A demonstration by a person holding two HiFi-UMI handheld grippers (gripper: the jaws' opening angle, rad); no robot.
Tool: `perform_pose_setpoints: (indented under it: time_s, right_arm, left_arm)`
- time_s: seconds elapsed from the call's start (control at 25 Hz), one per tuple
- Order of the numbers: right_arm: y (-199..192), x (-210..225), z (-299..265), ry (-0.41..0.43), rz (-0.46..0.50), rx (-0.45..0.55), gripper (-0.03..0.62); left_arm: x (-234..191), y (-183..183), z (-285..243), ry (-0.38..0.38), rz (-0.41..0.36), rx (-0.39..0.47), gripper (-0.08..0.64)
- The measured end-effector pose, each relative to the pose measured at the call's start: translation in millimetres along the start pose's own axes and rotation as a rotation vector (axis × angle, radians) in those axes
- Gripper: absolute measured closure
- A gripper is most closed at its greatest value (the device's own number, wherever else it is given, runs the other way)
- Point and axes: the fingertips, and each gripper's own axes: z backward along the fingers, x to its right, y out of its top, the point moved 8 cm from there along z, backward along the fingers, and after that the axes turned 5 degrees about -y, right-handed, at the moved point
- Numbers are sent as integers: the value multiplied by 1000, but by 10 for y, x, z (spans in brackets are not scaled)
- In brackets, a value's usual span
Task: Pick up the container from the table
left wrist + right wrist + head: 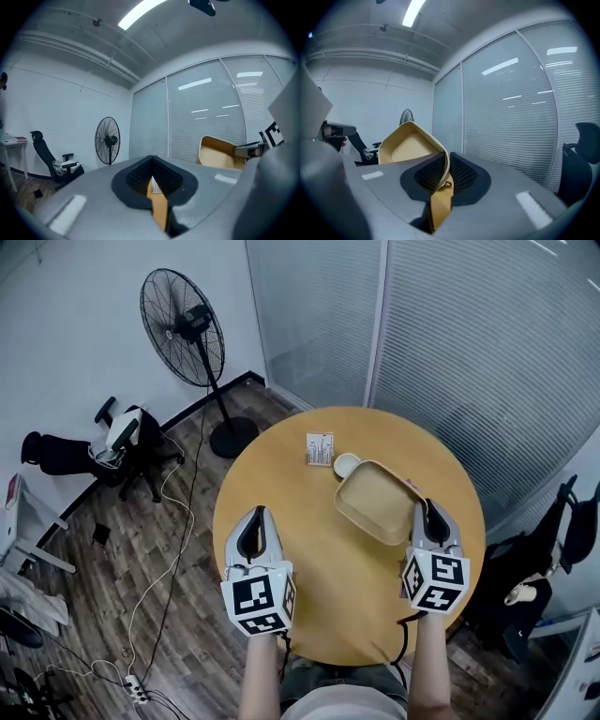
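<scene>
Head view: the shallow tan container [375, 501] hangs above the round table [309, 559] near a cup [346, 465], clamped by the right gripper [424, 514]; left gripper view: left gripper [151, 165] closed, empty, facing a fan [108, 140]; right gripper view: jaws pinching the container's rim.

Setting: office meeting corner.
Walls: glass partition panels [450, 324] with slatted blinds; plain white wall [66, 343] at left.
Furniture: round wooden table [328, 587]; black swivel chair [112, 442] with armrests.
Fittings: pedestal fan [183, 329]; ceiling strip light [140, 13]; power strip [136, 692] with trailing cables on wood-plank floor [84, 615].
</scene>
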Motion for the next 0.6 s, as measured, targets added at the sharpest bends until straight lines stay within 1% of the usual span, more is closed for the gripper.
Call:
perform_pose_setpoints:
  time_s: [0.4, 0.6]
  right_arm:
    - [309, -37, 169, -5, 6, 100, 531]
    - [426, 73, 148, -2, -2, 131, 531]
  left_arm:
    - [6, 350, 129, -1, -46, 91, 560]
    - [102, 451, 41, -10, -64, 105, 560]
